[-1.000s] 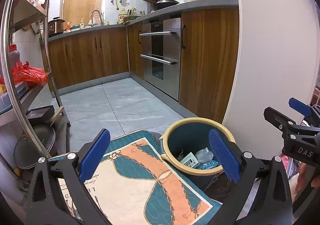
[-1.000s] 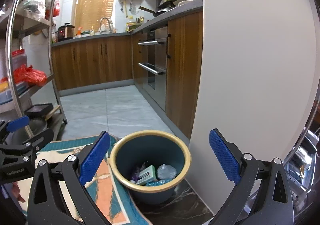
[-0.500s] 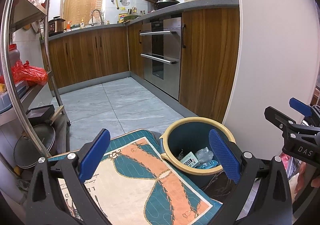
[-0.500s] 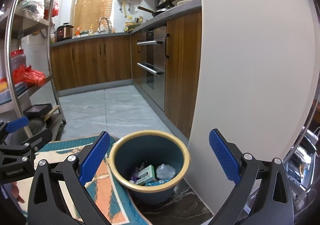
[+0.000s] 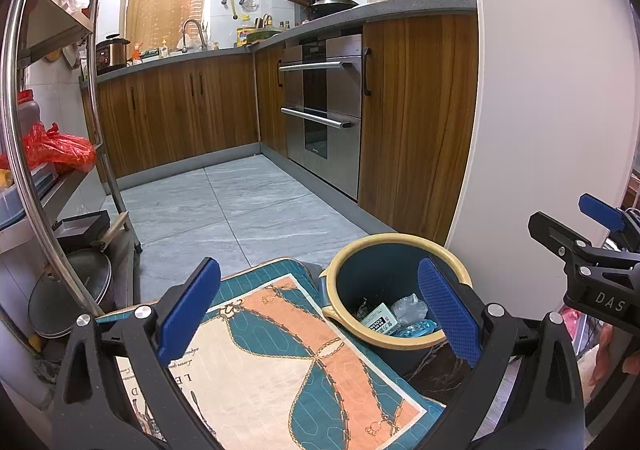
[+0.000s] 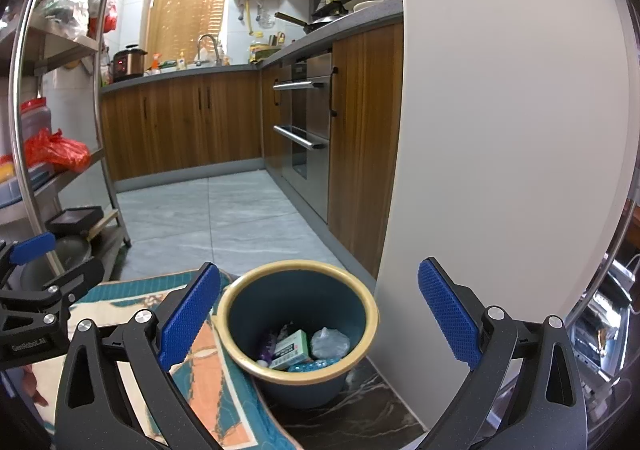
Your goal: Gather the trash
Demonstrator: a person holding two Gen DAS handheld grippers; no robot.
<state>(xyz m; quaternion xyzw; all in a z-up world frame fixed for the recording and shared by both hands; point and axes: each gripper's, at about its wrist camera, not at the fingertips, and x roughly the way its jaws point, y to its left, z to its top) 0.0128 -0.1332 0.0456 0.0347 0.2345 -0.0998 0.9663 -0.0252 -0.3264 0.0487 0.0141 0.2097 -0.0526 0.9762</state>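
A dark blue bin with a yellow rim (image 5: 400,242) (image 6: 298,266) stands on the floor beside a white wall. Inside lie a small green-and-white box (image 5: 380,317) (image 6: 290,348), a crumpled clear plastic piece (image 5: 408,306) (image 6: 330,342) and blue plastic bits. My left gripper (image 5: 320,306) hangs open above the mat and the bin's left edge, holding nothing. My right gripper (image 6: 318,314) is open over the bin's mouth, also with nothing in it. Each gripper shows at the edge of the other's view.
A teal, cream and orange mat (image 5: 280,362) (image 6: 208,366) lies left of the bin. A steel rack (image 5: 36,170) with a red bag (image 5: 56,148) and pans stands at the left. Wooden cabinets (image 5: 416,122) and an oven (image 5: 320,110) line the right and back. Grey floor tiles (image 5: 240,206) stretch ahead.
Both views have shifted only slightly; the right gripper has edged a little toward the bin. Both grippers stay open and the bin's contents are the same.
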